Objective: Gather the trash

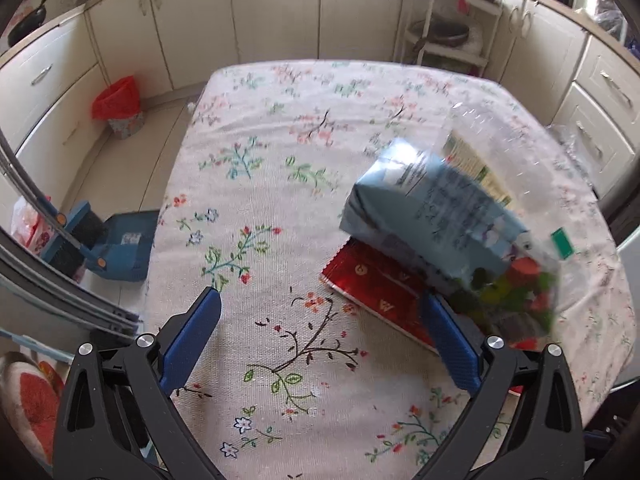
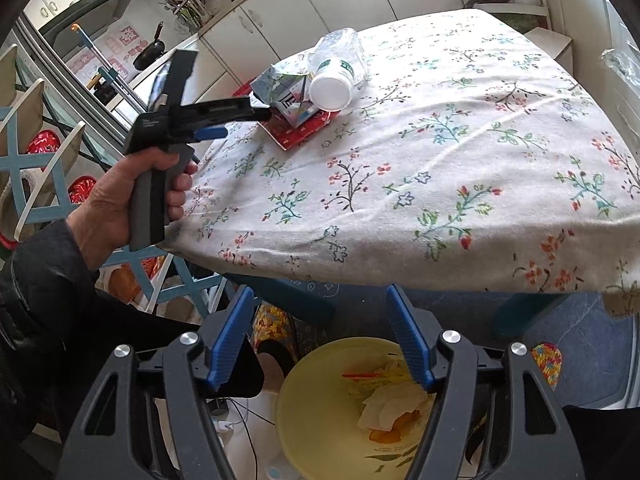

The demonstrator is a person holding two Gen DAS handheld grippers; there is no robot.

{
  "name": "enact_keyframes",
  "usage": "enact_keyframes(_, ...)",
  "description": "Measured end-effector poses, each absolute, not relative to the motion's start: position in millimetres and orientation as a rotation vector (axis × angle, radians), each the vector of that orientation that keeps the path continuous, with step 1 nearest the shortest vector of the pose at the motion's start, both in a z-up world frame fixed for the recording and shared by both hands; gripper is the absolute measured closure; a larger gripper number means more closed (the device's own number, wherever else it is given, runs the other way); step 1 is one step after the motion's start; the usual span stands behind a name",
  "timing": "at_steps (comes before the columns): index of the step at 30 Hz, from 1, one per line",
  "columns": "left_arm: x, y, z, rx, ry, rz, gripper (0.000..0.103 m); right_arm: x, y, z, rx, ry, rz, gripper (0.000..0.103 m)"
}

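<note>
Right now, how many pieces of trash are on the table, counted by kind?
Carton: 1
Clear plastic bottle: 1
Red wrapper: 1
Total: 3, piled together on the table.

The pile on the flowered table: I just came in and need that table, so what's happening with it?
Someone is clearing trash with a handheld gripper in each hand. The left gripper, open, is at the heap: a blue carton and clear plastic bottle lying on a red wrapper. Nothing is gripped yet. The right gripper, open and empty, hangs over a yellow bin holding scraps, below the table edge.
</note>
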State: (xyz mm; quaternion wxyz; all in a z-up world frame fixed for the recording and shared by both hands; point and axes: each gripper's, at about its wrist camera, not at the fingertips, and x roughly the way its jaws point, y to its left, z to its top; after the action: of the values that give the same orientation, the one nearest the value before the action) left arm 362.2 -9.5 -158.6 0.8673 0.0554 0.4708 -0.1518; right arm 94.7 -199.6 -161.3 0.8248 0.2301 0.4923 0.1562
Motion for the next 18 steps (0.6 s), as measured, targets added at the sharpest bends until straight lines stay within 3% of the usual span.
enact_keyframes(18,373.0,-19.7,-145.7,0.019,0.984,-0.417,0.016,107.5,-196.7,-149.5,0.476,1.038,0.347,0.033)
